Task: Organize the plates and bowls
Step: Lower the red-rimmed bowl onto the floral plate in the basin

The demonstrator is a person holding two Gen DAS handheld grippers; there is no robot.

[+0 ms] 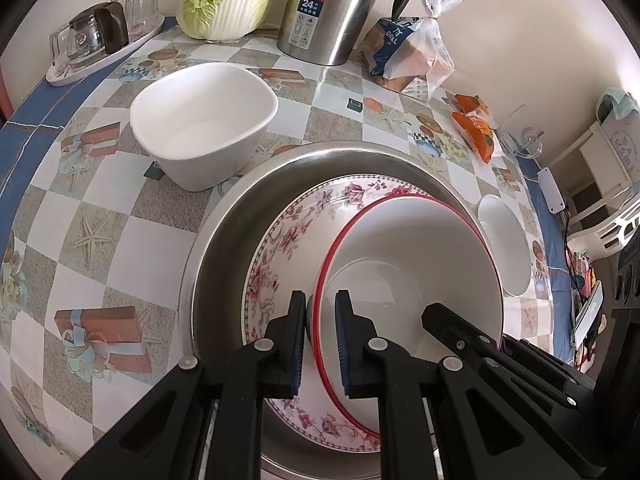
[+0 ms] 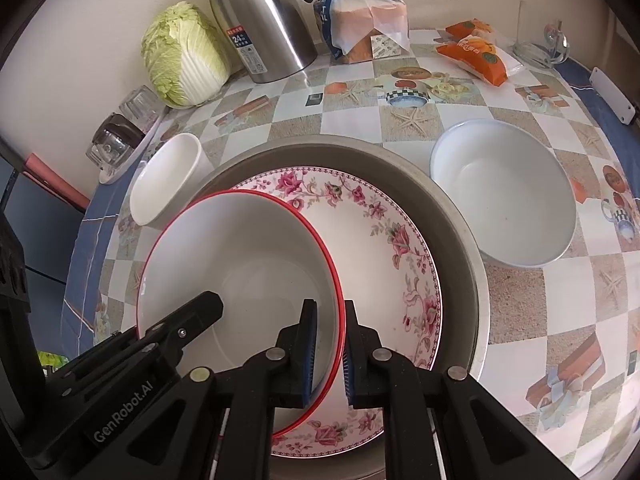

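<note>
Gripping opposite sides of one rim, both tongs are clamped on the red-rimmed bowl point(image 1: 412, 256): the left gripper point(image 1: 320, 304) has one pad inside the bowl and one outside its near-left edge, and the right gripper point(image 2: 331, 316) pinches the near-right edge in the same manner, blue pads point(image 2: 310, 356) pressed to the wall. From each wrist view the other tool's black finger reaches into the bowl's cavity. This bowl sits tilted over the floral plate point(image 2: 384, 248), whose pink-flowered border shows beyond and beside the right gripper's tips. Plate and bowl both lie within the wide steel basin point(image 1: 224, 232), its metal rim curving just ahead of both tongs. Beyond the left gripper, ahead and to its left, stands a square white bowl point(image 1: 200, 120), upright, beside the basin; whether they touch cannot be told. Ahead and to the right of the right gripper, a round white bowl point(image 2: 504, 196) stands upright, close against the basin's rim. All rest on a checked tablecloth point(image 2: 520, 320) printed with starfish and gift boxes. Farther ahead, along the wall, stand a steel kettle point(image 2: 260, 24), a napa cabbage point(image 2: 184, 56) to its left, a bagged loaf of bread point(image 2: 360, 28) to its right, and orange snack packets point(image 2: 476, 54) farther right. A tray of upturned glasses point(image 1: 100, 36) occupies the far left corner.
</note>
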